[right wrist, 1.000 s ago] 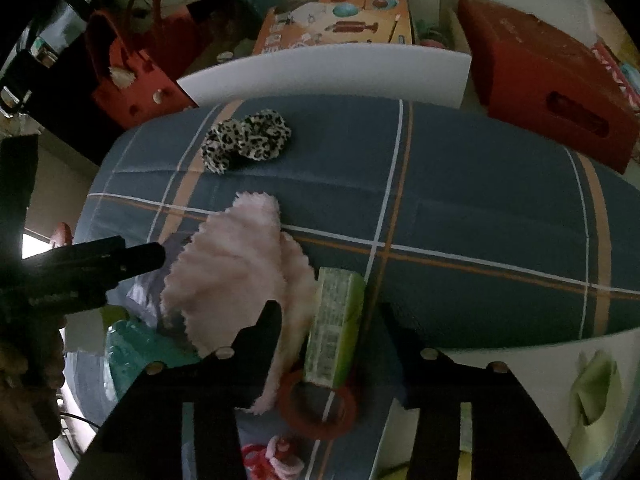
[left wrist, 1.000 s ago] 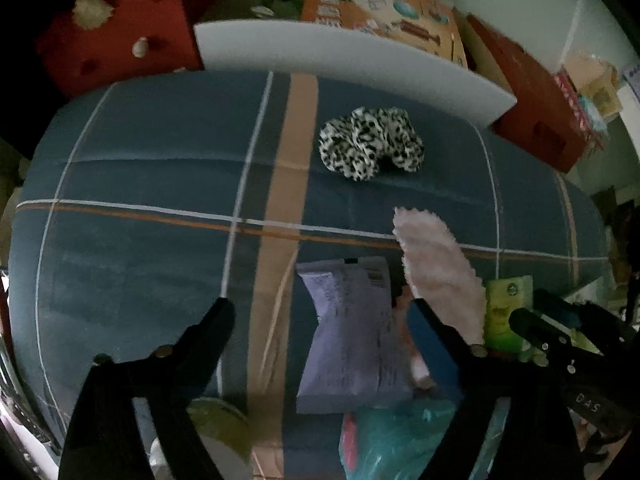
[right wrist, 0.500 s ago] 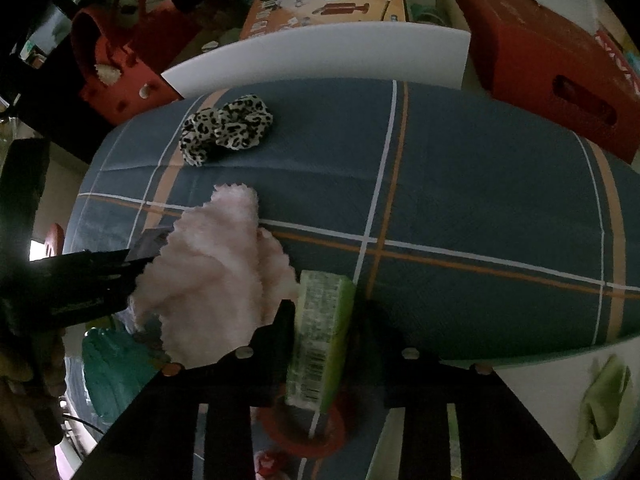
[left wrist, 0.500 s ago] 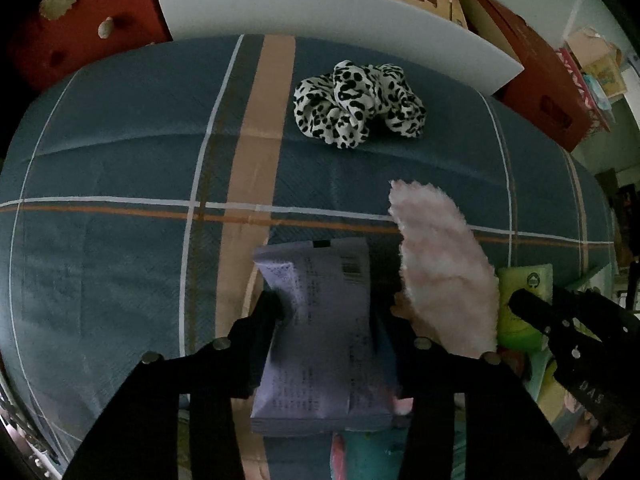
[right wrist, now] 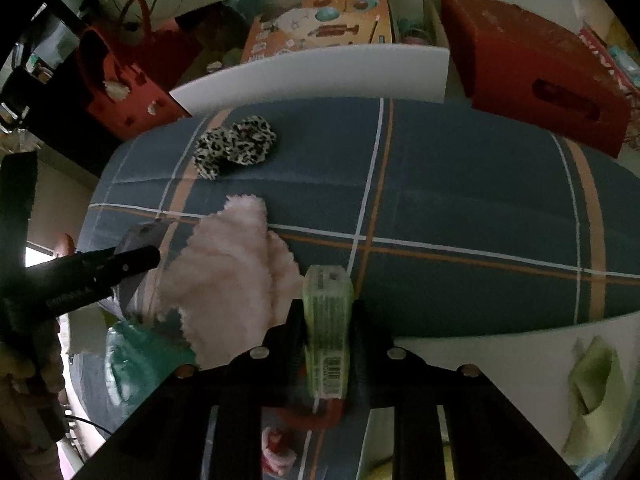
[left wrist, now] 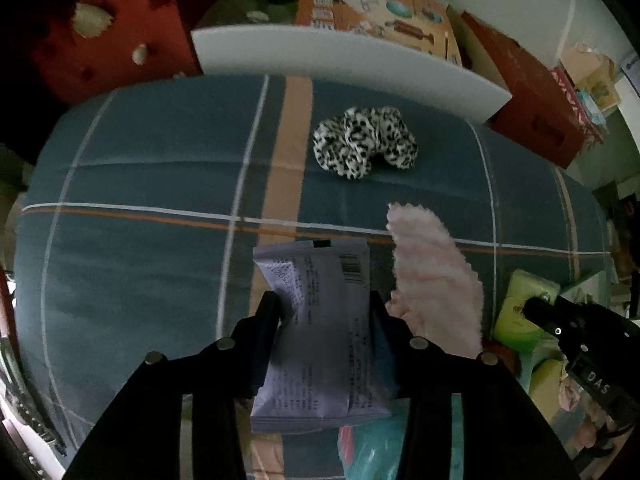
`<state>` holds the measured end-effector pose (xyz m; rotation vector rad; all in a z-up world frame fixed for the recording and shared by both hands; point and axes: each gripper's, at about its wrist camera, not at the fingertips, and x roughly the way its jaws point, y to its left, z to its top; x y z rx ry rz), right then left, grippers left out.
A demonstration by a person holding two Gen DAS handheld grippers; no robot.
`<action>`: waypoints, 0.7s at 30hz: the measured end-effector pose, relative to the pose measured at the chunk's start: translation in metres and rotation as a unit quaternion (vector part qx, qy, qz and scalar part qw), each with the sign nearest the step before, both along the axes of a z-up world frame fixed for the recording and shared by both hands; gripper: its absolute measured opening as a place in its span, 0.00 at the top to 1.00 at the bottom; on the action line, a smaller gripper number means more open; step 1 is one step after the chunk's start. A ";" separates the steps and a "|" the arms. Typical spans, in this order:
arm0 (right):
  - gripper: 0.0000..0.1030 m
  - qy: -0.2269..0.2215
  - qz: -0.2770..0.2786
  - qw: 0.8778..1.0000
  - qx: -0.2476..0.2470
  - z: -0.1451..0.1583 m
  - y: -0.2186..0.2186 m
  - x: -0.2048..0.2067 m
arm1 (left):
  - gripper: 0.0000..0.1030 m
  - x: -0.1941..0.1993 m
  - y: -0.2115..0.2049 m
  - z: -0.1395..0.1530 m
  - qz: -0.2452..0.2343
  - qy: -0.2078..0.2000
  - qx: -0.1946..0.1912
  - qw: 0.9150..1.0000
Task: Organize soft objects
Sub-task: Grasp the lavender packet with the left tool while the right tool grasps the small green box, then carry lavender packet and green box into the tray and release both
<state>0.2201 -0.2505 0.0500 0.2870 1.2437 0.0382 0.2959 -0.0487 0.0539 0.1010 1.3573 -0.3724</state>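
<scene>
While both jaws were just closing, left gripper (left wrist: 324, 308) clamps lavender tissue pack (left wrist: 316, 332), right gripper (right wrist: 327, 312) clamps green tissue pack (right wrist: 328, 320), over plaid cloth (left wrist: 160, 184), w/ pink towel (left wrist: 436, 280) between them.

Counted around the plaid blue cloth (left wrist: 140, 200) that covers the table: one leopard-print scrunchie (left wrist: 364, 142) lies on it toward its far edge. One fluffy pink cloth (left wrist: 436, 280) lies at its near side. There are two soft packets: one pale purple packet (left wrist: 320, 332) left of the pink cloth, and one green packet (right wrist: 328, 320) right of it. One teal bag (right wrist: 140, 356) sits at the cloth's near edge. One red ring (right wrist: 316, 416) lies under the green packet. Beyond the far edge of the plaid cloth stand one white board (left wrist: 340, 56), one orange picture box (right wrist: 320, 24) and two red boxes (right wrist: 536, 68) (left wrist: 108, 36).
</scene>
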 end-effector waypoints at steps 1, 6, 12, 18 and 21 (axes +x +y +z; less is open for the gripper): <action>0.77 -0.003 0.000 1.000 0.001 0.004 0.001 -0.002 | 0.57 -0.001 0.002 0.004 0.002 -0.003 -0.001 1.000; 0.77 -0.014 -0.001 1.000 -0.002 0.025 0.003 -0.018 | 0.61 -0.012 0.015 0.028 0.013 -0.021 -0.003 1.000; 0.77 -0.028 -0.006 1.000 -0.006 0.051 0.005 -0.036 | 0.62 -0.026 0.024 0.045 0.021 -0.034 -0.006 0.999; 0.77 -0.033 -0.004 0.999 -0.014 0.066 0.009 -0.051 | 0.65 -0.035 0.035 0.047 0.032 -0.037 -0.012 0.999; 0.77 -0.038 -0.004 0.999 -0.017 0.074 0.008 -0.059 | 0.65 -0.038 0.040 0.056 0.039 -0.046 -0.018 0.998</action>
